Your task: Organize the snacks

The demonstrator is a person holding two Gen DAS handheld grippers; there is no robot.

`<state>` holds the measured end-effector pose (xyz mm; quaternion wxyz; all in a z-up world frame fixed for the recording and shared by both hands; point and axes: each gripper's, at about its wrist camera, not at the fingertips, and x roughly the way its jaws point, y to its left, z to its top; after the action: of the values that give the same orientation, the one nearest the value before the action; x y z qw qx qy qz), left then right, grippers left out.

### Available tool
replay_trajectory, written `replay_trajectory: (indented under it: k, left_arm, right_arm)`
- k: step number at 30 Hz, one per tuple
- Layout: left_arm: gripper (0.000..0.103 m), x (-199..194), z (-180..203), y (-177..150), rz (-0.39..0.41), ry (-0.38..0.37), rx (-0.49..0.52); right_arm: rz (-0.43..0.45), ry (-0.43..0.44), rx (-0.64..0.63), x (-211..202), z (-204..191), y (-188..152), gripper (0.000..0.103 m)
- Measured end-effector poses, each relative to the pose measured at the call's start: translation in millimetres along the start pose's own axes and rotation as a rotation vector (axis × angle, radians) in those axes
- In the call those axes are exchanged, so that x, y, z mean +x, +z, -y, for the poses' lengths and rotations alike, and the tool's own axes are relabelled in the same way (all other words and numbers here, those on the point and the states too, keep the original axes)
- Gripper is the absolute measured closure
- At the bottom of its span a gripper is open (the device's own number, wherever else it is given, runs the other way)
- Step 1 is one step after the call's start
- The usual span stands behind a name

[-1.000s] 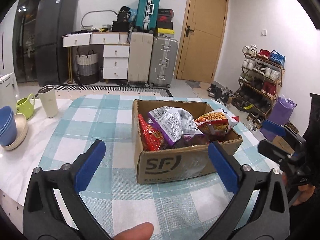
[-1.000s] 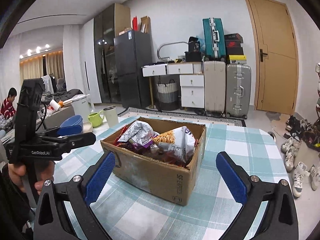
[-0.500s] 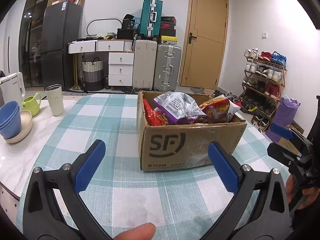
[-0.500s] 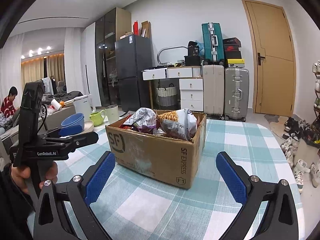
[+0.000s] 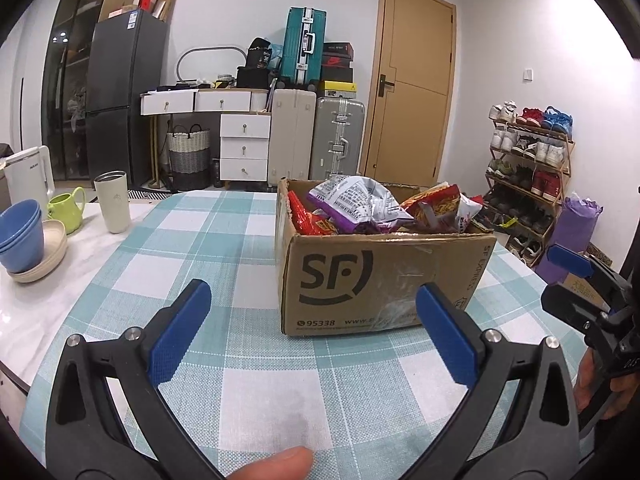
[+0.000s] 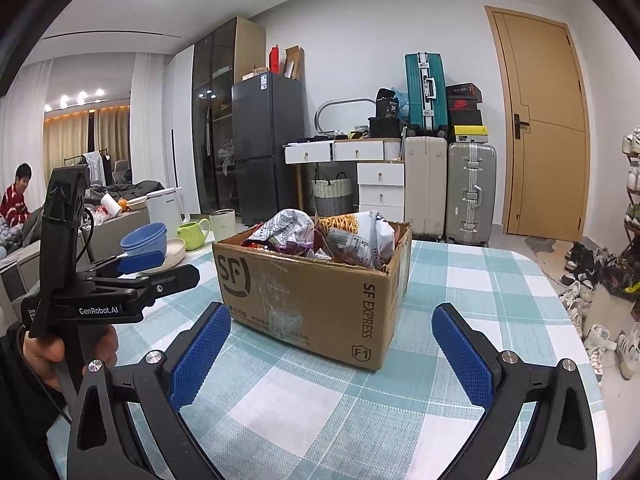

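A brown SF cardboard box [image 5: 380, 276] stands on the checked tablecloth [image 5: 240, 272], filled with several snack bags: a purple-and-white bag [image 5: 352, 204], a red bag [image 5: 308, 220] and an orange chip bag [image 5: 436, 208]. The box also shows in the right wrist view [image 6: 312, 288]. My left gripper [image 5: 312, 336] is open and empty, low over the cloth just in front of the box. My right gripper [image 6: 332, 352] is open and empty, near the box's front right corner. Each gripper shows in the other's view, the right one [image 5: 576, 284] and the left one [image 6: 148, 268].
At the table's left edge stand blue bowls [image 5: 20, 236] on a beige plate, a green cup [image 5: 66, 212], a cream tumbler [image 5: 114, 206] and a white kettle [image 5: 28, 174]. A shoe rack [image 5: 528, 176] stands to the right, suitcases and drawers behind.
Both grippers have dropped lower toward the table, so the box now appears from the side and closer. Both stay open and empty.
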<state>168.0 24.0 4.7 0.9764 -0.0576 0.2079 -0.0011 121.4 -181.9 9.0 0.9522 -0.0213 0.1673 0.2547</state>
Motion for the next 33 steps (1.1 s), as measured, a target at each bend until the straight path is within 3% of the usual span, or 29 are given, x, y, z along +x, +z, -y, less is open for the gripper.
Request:
replay_trajectory:
  k: [33]
  left_arm:
    - [0.001,1.9,-3.8,-6.0,0.019,0.007,0.005]
  right_arm:
    - [0.012,0.006,0.015,0.8,2.1,-4.4,0.001]
